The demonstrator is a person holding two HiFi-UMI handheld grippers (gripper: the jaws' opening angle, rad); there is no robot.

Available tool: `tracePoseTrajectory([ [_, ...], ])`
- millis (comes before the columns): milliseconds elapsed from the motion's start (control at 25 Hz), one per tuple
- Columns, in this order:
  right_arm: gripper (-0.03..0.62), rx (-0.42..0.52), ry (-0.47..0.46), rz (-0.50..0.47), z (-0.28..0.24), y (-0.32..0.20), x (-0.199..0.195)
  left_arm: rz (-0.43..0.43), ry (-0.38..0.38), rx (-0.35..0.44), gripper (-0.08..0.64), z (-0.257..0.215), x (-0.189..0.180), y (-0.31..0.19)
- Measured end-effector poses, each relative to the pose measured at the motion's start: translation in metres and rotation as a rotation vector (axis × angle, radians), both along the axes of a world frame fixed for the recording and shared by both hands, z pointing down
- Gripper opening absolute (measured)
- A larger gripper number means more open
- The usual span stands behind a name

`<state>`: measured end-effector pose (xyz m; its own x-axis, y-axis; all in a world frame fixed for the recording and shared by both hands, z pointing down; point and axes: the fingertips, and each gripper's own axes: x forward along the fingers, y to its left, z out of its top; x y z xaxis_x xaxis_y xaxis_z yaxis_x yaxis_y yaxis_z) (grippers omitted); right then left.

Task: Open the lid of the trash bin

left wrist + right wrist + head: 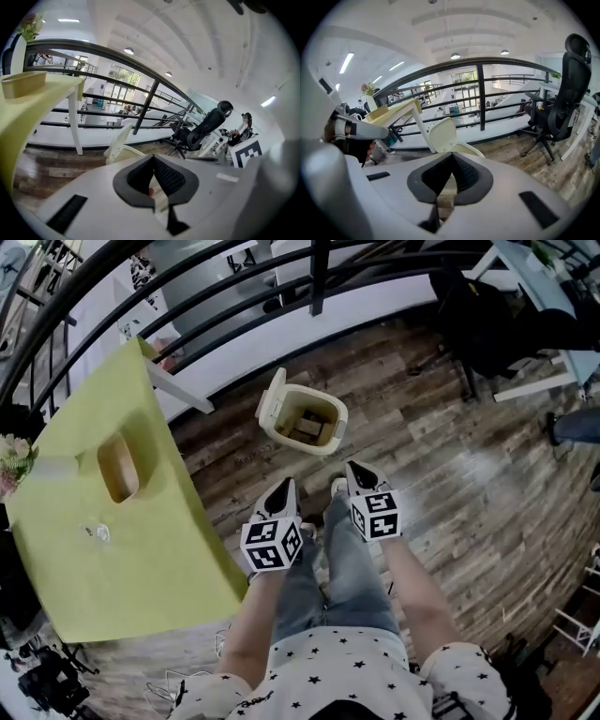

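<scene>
Since the lid point(272, 401) of the trash bin point(339, 418) already stands raised on the table side, no lift appears outstanding. The bin sits on the wooden floor, ahead of both grippers. The left gripper point(284, 489) and right gripper point(360, 472) have jaws pressed together, empty. The lid is judged to be light, thin, smooth plastic, best taken by its free edge.

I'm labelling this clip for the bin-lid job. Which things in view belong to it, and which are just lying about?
Belongs to the job:
- trash bin, with its lid standing open
- left tool and right tool, both shut and empty

Just lying about:
- yellow-green table
- wooden tray on it
- flowers
- office chair
- railing
</scene>
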<state>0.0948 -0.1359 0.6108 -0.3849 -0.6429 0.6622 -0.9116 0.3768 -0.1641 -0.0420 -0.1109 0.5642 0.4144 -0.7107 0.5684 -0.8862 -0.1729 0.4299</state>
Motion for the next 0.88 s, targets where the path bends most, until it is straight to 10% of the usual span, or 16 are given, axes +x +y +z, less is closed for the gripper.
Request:
tracePoseTrajectory([
  [880,-0.006,0.158,-0.046,0.089,-0.139,0.103,-0.025,0.143,0.045,0.108,0.012,-0.104,-0.011,0.069],
])
